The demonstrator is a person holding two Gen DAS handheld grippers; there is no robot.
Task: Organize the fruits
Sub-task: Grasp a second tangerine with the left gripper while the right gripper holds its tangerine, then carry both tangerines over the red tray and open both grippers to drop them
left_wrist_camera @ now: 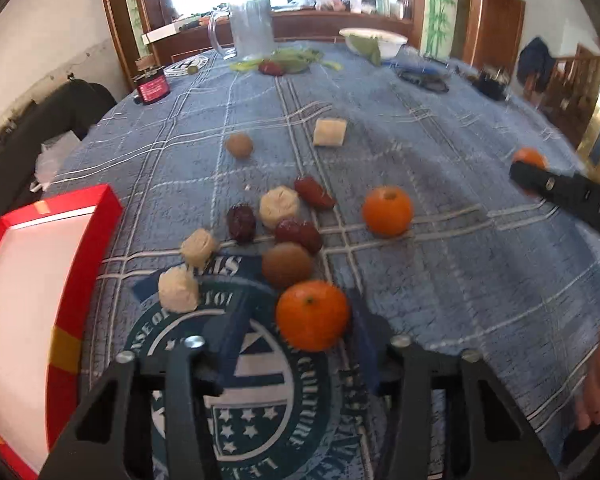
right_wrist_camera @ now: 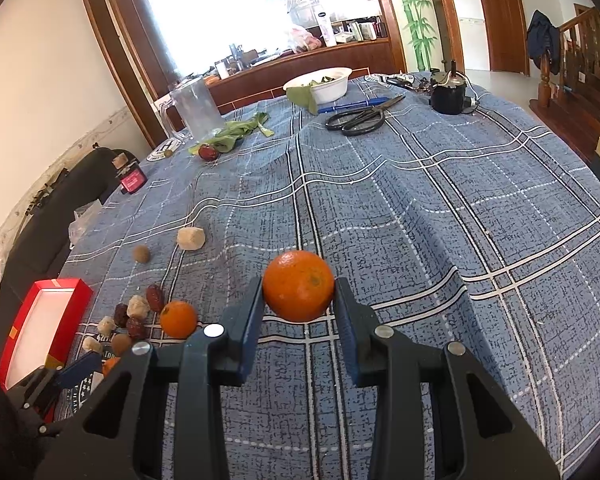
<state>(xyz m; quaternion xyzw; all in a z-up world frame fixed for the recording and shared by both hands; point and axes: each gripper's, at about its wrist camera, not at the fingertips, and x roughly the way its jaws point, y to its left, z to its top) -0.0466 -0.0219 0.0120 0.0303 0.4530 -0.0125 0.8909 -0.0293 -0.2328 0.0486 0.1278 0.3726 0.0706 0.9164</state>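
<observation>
My left gripper (left_wrist_camera: 296,328) is open around an orange (left_wrist_camera: 312,315) that rests on the blue checked cloth, with a gap on its left side. My right gripper (right_wrist_camera: 298,292) is shut on another orange (right_wrist_camera: 299,286) and holds it just above the cloth. A third orange (left_wrist_camera: 387,211) lies further out. Red dates (left_wrist_camera: 298,234), pale nougat-like lumps (left_wrist_camera: 278,205) and a brown round fruit (left_wrist_camera: 286,265) lie clustered ahead of the left gripper. A red box (left_wrist_camera: 56,280) with a white inside stands open at the left.
A lone brown fruit (left_wrist_camera: 239,145) and a pale block (left_wrist_camera: 330,132) lie further back. A clear jug (right_wrist_camera: 196,108), white bowl (right_wrist_camera: 324,82), black scissors (right_wrist_camera: 360,118), green leaves (right_wrist_camera: 236,130), a small red bottle (right_wrist_camera: 131,178) and a black motor (right_wrist_camera: 448,94) stand at the far end.
</observation>
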